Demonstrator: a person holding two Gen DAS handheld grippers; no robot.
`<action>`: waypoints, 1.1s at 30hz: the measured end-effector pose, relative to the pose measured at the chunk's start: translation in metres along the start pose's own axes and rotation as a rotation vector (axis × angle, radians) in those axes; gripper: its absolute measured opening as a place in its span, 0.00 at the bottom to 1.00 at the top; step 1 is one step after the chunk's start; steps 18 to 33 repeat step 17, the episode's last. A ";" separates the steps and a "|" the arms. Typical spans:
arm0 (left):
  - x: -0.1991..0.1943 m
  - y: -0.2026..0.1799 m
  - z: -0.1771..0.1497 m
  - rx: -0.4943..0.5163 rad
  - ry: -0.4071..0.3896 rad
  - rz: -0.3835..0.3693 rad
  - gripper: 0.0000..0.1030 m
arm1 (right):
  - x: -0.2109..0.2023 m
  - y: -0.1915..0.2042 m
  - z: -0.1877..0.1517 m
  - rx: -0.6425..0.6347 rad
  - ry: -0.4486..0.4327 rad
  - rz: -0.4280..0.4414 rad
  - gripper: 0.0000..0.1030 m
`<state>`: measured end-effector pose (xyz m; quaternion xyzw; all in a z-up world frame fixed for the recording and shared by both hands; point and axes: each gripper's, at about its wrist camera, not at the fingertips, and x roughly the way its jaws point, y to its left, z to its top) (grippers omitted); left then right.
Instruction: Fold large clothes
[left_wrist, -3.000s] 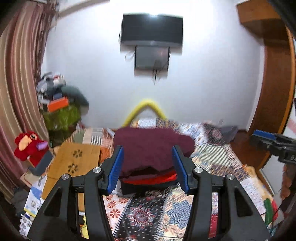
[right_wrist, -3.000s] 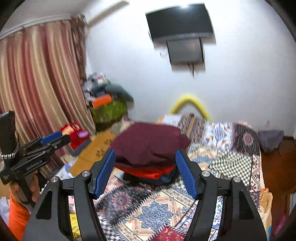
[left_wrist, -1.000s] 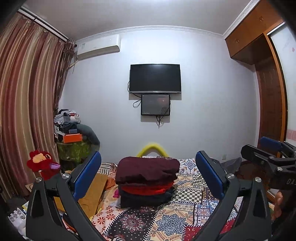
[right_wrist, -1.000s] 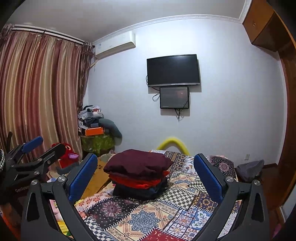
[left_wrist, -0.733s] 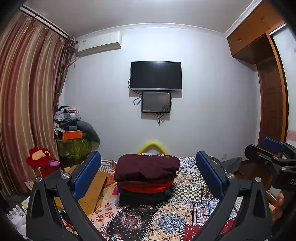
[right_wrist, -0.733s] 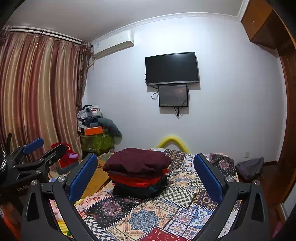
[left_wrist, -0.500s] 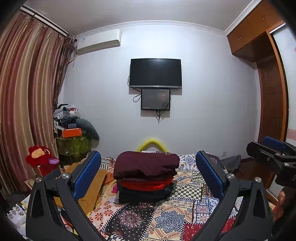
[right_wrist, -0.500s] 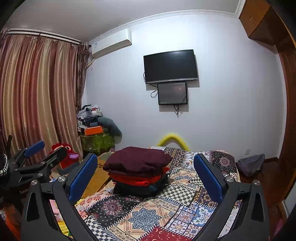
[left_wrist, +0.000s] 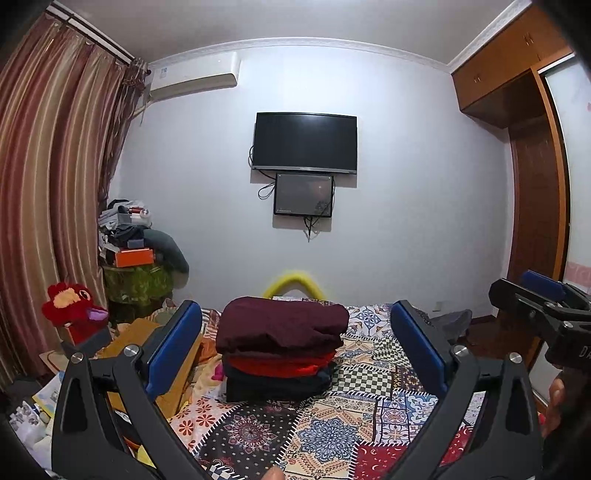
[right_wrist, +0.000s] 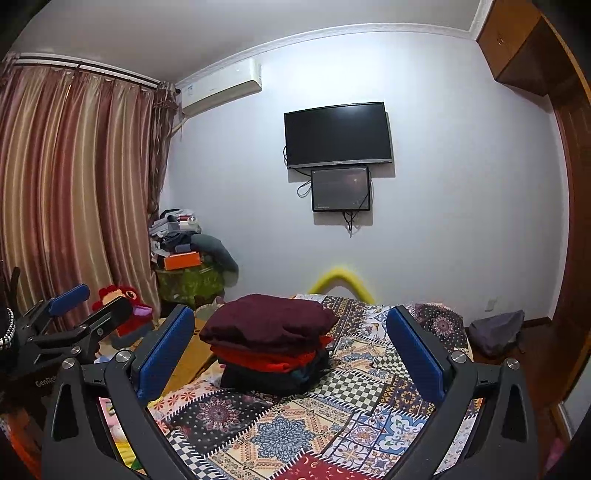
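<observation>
Your left hand-held gripper (left_wrist: 295, 347) and right hand-held gripper (right_wrist: 290, 345): jaws wide apart, empty, held above patchwork-quilted bed (left_wrist: 332, 435). Folded stack of maroon, red, dark garments (left_wrist: 280, 350) sits mid-bed, clear of both. Stacking looks complete; next, find any unfolded garment.

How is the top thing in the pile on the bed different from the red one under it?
The maroon garment lies on top of the pile and shows its whole upper face; the red garment is squeezed beneath it, so only a thin edge shows. The maroon one looks thicker and puffier; the red one looks flatter and brighter. Both are folded and stacked on the quilt.
</observation>
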<state>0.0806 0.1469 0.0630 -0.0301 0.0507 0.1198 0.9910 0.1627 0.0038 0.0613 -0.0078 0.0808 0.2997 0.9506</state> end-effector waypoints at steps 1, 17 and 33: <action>0.000 0.000 0.000 0.000 0.000 0.000 1.00 | 0.000 0.001 0.001 -0.001 0.000 -0.001 1.00; 0.000 0.002 -0.004 0.000 -0.002 -0.003 1.00 | 0.004 0.007 0.000 -0.015 0.014 -0.007 1.00; 0.000 0.002 -0.004 0.000 -0.002 -0.003 1.00 | 0.004 0.007 0.000 -0.015 0.014 -0.007 1.00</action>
